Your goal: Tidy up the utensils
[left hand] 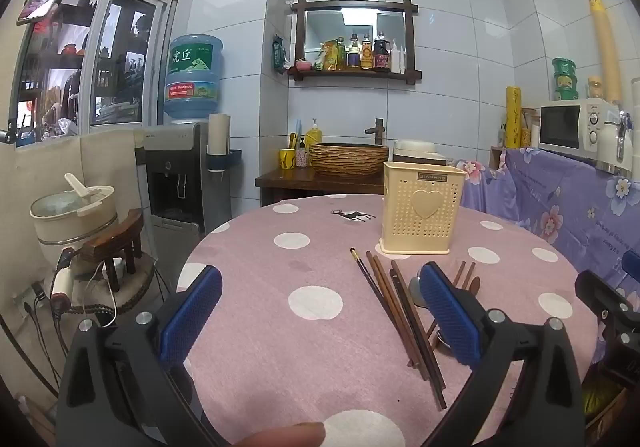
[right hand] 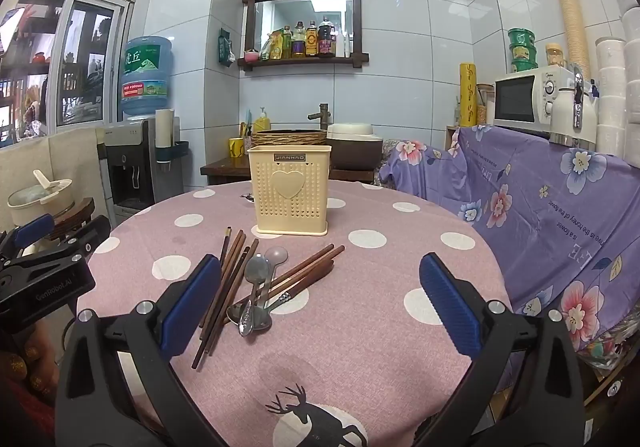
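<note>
1. Table (right hand: 400,347), round with a pink dotted cloth, filled the lower half of both views. The cloth looked soft and could drag under a sliding tool.
2. Cream utensil holder (right hand: 289,191) stood upright just above frame centre in the right view, apparently empty. Perforated plastic, judged light and easy to tip if knocked at the rim.
3. Right gripper (right hand: 320,303) sat low in its frame with its pads spread wide and nothing between them. Left gripper (left hand: 320,307) was likewise spread and bare.
4. Chopsticks (right hand: 228,279) lay in a loose heap at centre-left of the right view, just in front of the holder, some crossing. Judged stiff, light, thin wood that rolls easily; best pinched mid-length, across the shaft.
5. Metal spoons (right hand: 256,287) lay overlapping on the chopsticks. Judged smooth and slippery, heavier at the bowl. Take by the flat handle (right hand: 286,297), not the bowl.
</note>
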Demonstrator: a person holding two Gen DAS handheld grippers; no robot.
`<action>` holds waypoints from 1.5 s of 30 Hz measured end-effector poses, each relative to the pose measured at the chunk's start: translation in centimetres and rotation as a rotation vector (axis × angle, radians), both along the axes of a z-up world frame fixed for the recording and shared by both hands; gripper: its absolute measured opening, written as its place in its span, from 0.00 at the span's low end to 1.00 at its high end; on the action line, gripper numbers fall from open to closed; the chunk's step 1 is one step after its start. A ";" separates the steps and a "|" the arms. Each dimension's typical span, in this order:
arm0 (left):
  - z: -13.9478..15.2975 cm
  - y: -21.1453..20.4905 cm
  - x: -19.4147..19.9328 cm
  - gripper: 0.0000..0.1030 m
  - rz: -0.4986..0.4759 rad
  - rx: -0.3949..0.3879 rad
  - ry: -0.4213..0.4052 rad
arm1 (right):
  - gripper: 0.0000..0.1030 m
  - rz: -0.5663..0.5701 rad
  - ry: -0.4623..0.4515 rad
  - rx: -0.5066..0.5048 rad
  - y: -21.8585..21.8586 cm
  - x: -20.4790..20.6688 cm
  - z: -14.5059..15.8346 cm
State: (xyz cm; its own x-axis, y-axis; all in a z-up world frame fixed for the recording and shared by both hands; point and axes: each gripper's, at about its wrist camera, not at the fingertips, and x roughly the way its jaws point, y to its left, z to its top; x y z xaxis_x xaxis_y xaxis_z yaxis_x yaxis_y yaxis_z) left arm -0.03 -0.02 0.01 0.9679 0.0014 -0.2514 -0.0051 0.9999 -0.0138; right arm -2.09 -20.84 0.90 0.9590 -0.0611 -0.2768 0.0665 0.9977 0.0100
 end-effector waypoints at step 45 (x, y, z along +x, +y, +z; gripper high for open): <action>-0.2 0.0 0.0 0.95 -0.008 0.006 0.000 | 0.95 0.001 0.002 0.000 0.0 0.0 0.1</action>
